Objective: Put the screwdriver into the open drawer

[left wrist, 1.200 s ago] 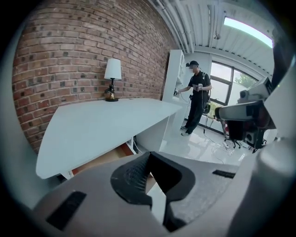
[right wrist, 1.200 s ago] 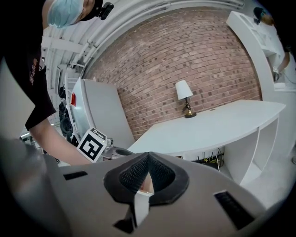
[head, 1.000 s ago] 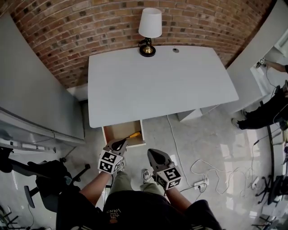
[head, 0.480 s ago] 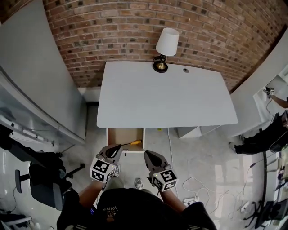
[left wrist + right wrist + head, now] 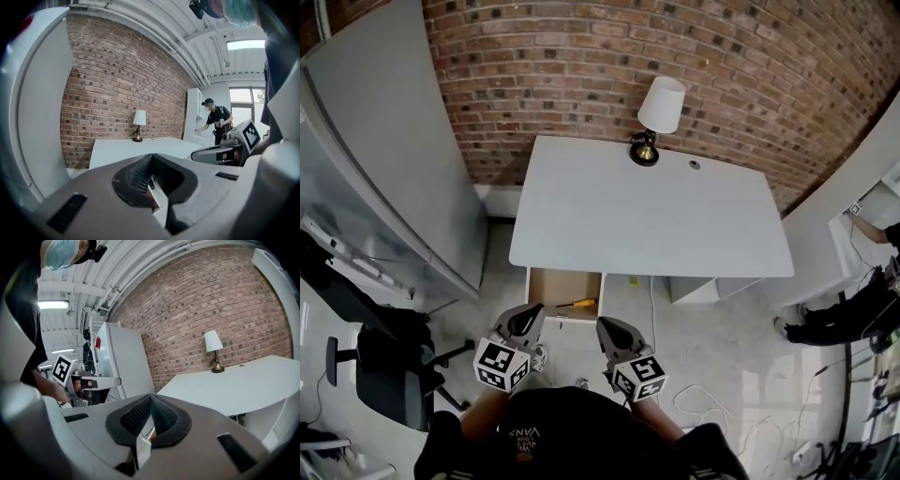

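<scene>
The screwdriver [image 5: 581, 303], with a yellow-orange handle, lies inside the open wooden drawer [image 5: 547, 285] under the front left of the white table [image 5: 647, 216]. In the head view my left gripper [image 5: 528, 315] is held just in front of the drawer, shut and with nothing in it. My right gripper [image 5: 607, 327] is beside it to the right, also shut and empty. In the left gripper view the jaws [image 5: 151, 157] meet, with the right gripper [image 5: 220, 153] showing at the right. In the right gripper view the jaws [image 5: 150, 397] meet too.
A lamp [image 5: 659, 117] stands at the table's back edge against the brick wall. A tall grey cabinet [image 5: 394, 159] is at the left, with an office chair [image 5: 380, 375] below it. Cables [image 5: 703, 398] lie on the floor at the right. A person [image 5: 862, 319] stands at the far right.
Both grippers have risen and drawn back from the drawer, the left one more. The screwdriver stays in the drawer. The head view has shifted, so the table sits lower in it.
</scene>
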Demonstrator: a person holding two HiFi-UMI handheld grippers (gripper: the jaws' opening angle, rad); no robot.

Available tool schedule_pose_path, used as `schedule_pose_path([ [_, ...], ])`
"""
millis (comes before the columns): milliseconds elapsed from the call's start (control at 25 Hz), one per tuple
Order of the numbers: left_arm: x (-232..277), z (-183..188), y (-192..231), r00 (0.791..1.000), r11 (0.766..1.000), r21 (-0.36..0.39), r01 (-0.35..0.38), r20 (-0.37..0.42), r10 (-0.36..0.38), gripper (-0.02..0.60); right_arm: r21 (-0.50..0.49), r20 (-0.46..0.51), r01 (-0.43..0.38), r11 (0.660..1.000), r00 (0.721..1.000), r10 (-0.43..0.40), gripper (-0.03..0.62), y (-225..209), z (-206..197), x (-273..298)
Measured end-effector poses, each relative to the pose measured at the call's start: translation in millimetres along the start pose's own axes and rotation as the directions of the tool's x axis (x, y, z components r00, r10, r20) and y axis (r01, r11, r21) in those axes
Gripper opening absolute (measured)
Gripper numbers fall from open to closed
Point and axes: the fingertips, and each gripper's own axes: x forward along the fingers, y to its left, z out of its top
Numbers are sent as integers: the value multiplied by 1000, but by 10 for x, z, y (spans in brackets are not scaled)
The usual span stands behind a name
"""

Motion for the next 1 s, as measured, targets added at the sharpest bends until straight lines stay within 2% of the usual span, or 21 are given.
schedule_pose_path([
  [400, -237, 0, -71, 997, 997, -30, -75, 35, 76, 8, -7, 0, -15, 1000, 1000, 15, -5, 1, -11, -152],
  [680, -309, 3, -162, 994, 994, -64, -90, 49, 93, 8, -28, 15, -20, 999, 1000, 20, -5, -32, 49, -225],
  [1000, -296, 37, -259, 994, 994, -60, -90, 64, 93, 8, -42, 29, -35, 999, 999, 36, -5, -5, 99, -253],
])
